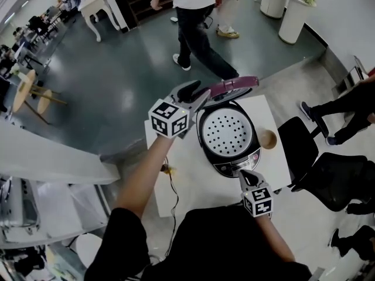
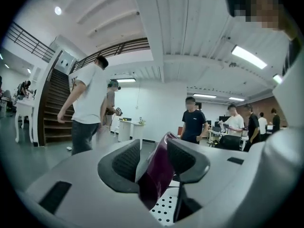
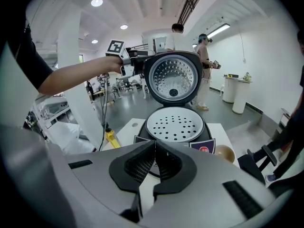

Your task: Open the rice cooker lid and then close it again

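Left claw (image 1: 199,95) reaches level to the raised lid (image 1: 234,86) of the rice cooker (image 1: 229,160) and has narrowed round the lid's purple rim. In the left gripper view the rim fills the gap and both pads seem to bear on it, a grip that fits taking control of the lid instead of just nudging it. The cooker sits about mid-way across the white surface (image 1: 193,186), somewhat nearer its right edge. Its control panel faces the near edge, so the hinge lies on the far side and the lid stands upright over the far rim. That leaves the perforated inner plate (image 1: 225,132) fully exposed. The opening half of the task therefore looks done, and holding the rim at its left side suits swinging the lid down toward the panel. Right claw (image 1: 245,174) is pressed together with nothing between its jaws. It hangs just in front of the panel above the near edge and tilts downward, probably placed to steady the body or to press the lid home once it comes down. A small brown cup (image 1: 268,138) stands just beside the cooker toward the right edge, outside the lid's likely path.
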A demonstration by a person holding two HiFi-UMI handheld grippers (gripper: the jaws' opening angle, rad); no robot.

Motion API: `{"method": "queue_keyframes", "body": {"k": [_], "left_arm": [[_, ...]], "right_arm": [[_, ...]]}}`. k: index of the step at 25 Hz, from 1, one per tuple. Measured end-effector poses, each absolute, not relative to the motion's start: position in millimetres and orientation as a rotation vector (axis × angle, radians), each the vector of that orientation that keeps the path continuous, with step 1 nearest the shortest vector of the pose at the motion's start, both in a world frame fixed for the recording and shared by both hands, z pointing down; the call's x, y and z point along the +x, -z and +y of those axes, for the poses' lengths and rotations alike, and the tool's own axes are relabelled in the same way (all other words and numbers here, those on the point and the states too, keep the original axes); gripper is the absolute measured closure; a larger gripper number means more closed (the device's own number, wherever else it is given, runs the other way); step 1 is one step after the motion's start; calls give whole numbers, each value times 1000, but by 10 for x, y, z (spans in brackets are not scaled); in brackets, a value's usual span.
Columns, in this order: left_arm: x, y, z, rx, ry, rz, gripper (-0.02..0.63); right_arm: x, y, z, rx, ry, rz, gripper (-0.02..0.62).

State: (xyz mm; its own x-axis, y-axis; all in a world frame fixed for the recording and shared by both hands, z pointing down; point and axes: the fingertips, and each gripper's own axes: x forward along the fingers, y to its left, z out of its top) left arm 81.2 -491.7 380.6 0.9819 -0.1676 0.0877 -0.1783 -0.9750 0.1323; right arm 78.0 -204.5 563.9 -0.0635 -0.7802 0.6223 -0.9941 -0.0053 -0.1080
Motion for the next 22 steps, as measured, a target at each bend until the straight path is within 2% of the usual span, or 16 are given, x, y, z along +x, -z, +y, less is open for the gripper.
{"method": "queue_keyframes", "body": {"k": [8, 16, 22], "left_arm": [[786, -3933, -4440, 3114, -230, -145, 465], [847, -4193, -3947, 3182, -487, -28, 505], [736, -4386, -3716, 3187, -722, -78, 506]], "right_arm": [[655, -5692, -1866, 1815, -765, -1915, 594], [735, -5698, -1742, 1747, -741, -1999, 594], [699, -5585, -1611, 1722, -764, -2066, 595]]}}
